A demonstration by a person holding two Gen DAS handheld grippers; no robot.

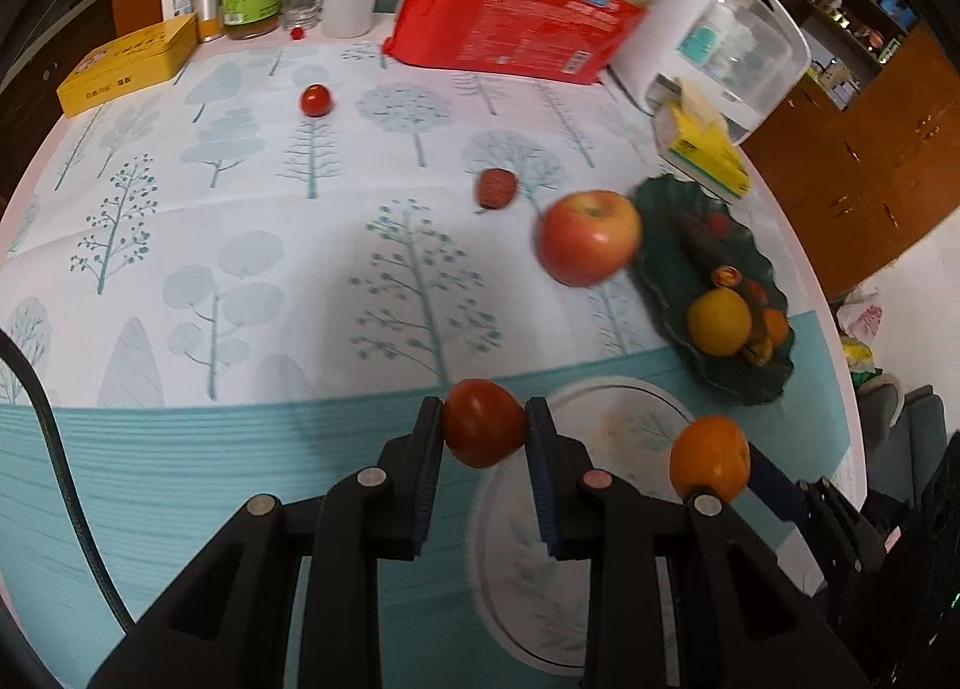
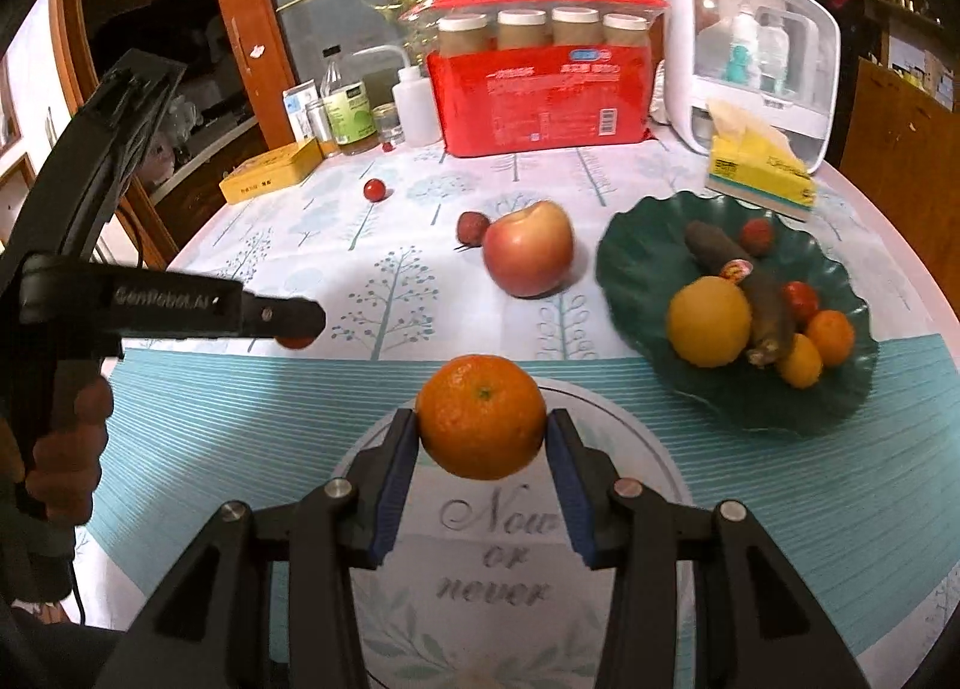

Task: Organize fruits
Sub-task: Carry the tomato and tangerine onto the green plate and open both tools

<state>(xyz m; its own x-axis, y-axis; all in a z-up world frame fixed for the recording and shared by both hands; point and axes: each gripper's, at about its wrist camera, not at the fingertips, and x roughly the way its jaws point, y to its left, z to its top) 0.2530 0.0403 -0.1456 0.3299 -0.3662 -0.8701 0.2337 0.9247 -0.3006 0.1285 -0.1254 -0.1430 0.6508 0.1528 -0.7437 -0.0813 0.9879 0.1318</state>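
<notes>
My left gripper [image 1: 483, 430] is shut on a red tomato [image 1: 483, 430], held above the left edge of the white plate [image 1: 636, 419]. My right gripper [image 2: 482, 430] is shut on an orange [image 2: 482, 425], held over the white plate [image 2: 630, 437]; the orange also shows in the left wrist view [image 1: 711, 456]. A red apple [image 2: 528, 253] lies on the tablecloth beside a lychee [image 2: 473, 228]. A cherry tomato [image 2: 374, 189] lies farther back. The dark green plate [image 2: 648, 245] at the right holds several fruits and a dark sweet potato [image 2: 744, 287].
A red package of jars [image 2: 540, 101], a white appliance [image 2: 750, 59], a yellow tissue box [image 2: 759, 167], a yellow tin [image 2: 270, 173] and bottles [image 2: 351, 113] line the table's back. The table edge curves at left and right.
</notes>
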